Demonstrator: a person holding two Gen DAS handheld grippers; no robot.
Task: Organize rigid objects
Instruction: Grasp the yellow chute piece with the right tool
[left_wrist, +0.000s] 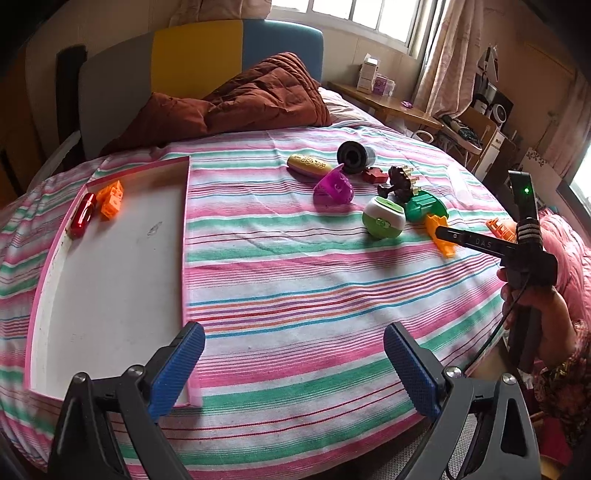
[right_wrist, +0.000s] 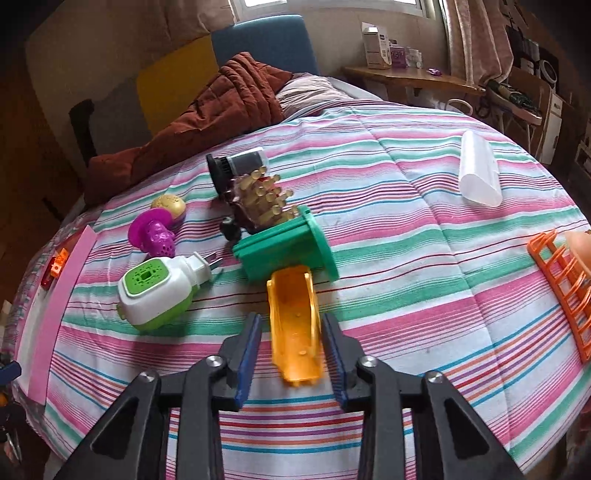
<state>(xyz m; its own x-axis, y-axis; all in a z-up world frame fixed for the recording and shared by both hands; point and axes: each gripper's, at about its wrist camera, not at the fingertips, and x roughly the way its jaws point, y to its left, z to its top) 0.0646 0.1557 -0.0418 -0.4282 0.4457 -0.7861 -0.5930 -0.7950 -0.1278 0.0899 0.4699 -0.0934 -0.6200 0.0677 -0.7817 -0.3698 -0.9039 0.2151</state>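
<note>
Tongs straddle orange piece.

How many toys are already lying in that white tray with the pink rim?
2: a red capsule-shaped piece by the tray's far left wall, and an orange block right beside it. The grippers hide the near edge, so something could be hidden there.
</note>
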